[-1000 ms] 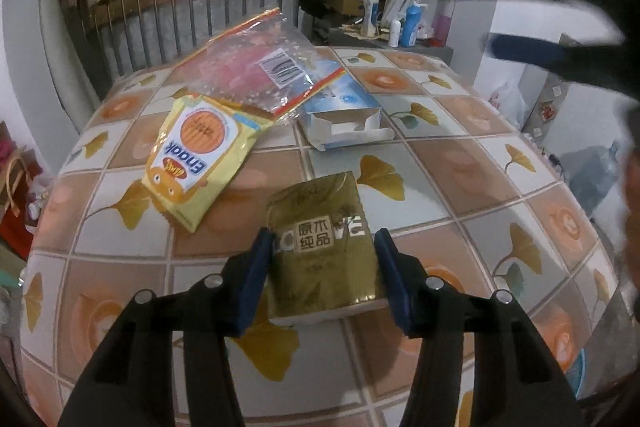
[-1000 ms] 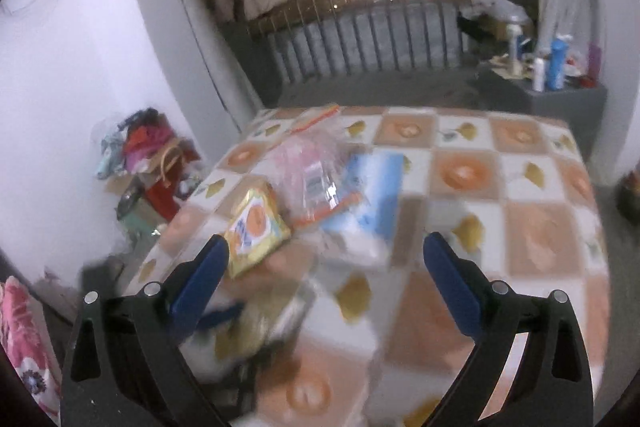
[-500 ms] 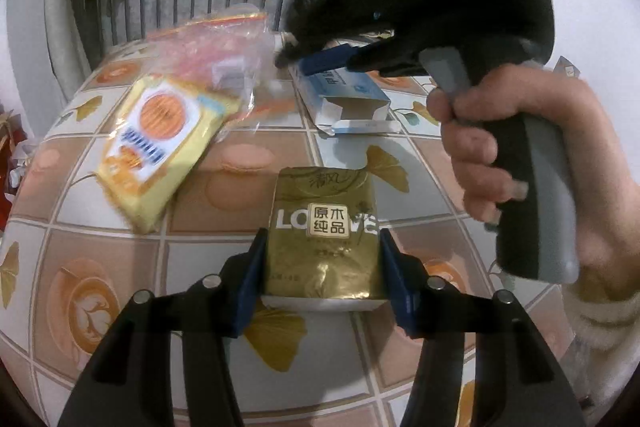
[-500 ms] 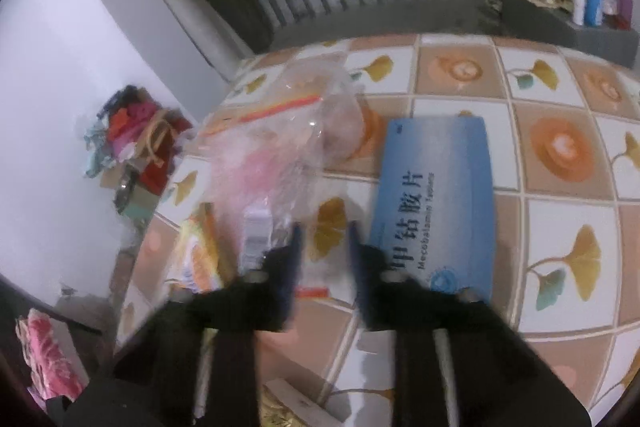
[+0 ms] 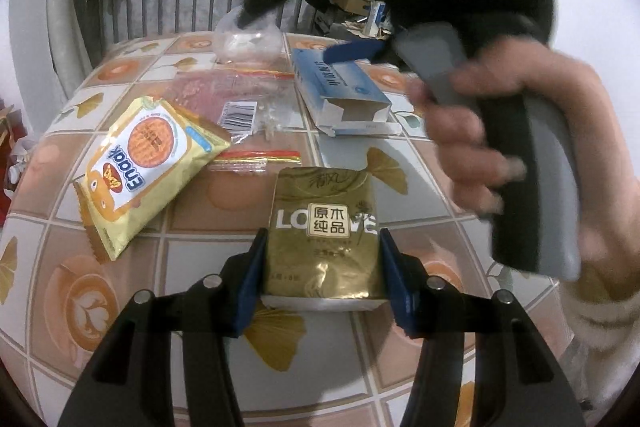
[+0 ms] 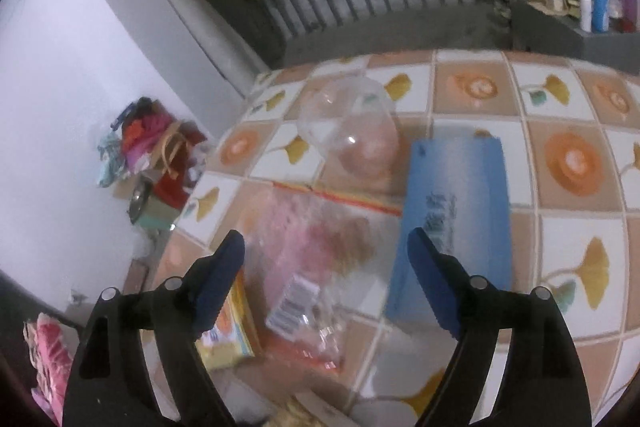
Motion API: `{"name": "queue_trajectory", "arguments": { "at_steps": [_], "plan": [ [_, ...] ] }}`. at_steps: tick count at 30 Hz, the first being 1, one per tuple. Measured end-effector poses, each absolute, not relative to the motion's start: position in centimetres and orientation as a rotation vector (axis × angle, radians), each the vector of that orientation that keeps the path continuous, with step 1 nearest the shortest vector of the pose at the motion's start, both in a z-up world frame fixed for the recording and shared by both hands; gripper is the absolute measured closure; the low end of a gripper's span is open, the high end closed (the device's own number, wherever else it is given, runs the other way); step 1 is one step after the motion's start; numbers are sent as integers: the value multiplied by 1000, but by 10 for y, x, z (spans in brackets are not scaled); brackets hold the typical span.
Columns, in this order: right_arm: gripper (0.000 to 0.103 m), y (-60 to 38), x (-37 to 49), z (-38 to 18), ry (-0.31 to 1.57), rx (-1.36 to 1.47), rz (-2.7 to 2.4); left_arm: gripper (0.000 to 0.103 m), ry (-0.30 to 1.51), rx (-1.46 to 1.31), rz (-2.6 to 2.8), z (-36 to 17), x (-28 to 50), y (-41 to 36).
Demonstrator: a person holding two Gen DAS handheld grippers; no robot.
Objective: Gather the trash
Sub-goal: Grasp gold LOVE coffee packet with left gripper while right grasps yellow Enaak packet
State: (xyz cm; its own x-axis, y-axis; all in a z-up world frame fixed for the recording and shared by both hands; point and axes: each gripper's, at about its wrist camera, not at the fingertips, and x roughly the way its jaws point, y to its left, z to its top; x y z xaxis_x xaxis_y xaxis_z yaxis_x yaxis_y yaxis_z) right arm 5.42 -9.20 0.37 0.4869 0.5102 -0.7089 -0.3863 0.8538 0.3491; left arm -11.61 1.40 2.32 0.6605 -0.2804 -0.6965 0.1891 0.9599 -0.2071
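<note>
One item secured: tissue pack (image 5: pixel 325 235) clamped in left gripper (image 5: pixel 322 269) near table (image 5: pixel 100 307) front edge. Right gripper (image 6: pixel 326 277) opening, empty, over plastic bag (image 6: pixel 308 247) mid-table. Left: bag, snack pack (image 5: pixel 148 163), blue box (image 5: pixel 340 91), clear cup (image 6: pixel 352 131).

Left tool (image 5: pixel 322 269) clamped on gold tissue pack (image 5: pixel 324 239), angled down at the surface (image 5: pixel 120 307). Right tool (image 6: pixel 326 259) opening above clear bag (image 6: pixel 312 247), nothing gripped, held by a hand (image 5: pixel 520 163).

On my left wrist feed, the gold tissue pack (image 5: pixel 323 239) reads "LOVE" with "原木纯品"; the yellow snack packet (image 5: pixel 146 167) reads "Enaak". Print on the blue box (image 5: pixel 340 87) stays illegible to me.
</note>
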Motion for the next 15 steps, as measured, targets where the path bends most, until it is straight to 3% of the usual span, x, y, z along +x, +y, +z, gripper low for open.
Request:
{"name": "queue_trajectory", "arguments": {
  "at_steps": [15],
  "plan": [
    [22, 35, 48, -22, 1177, -343, 868, 51, 809, -152, -296, 20, -112, 24]
  ]
}}
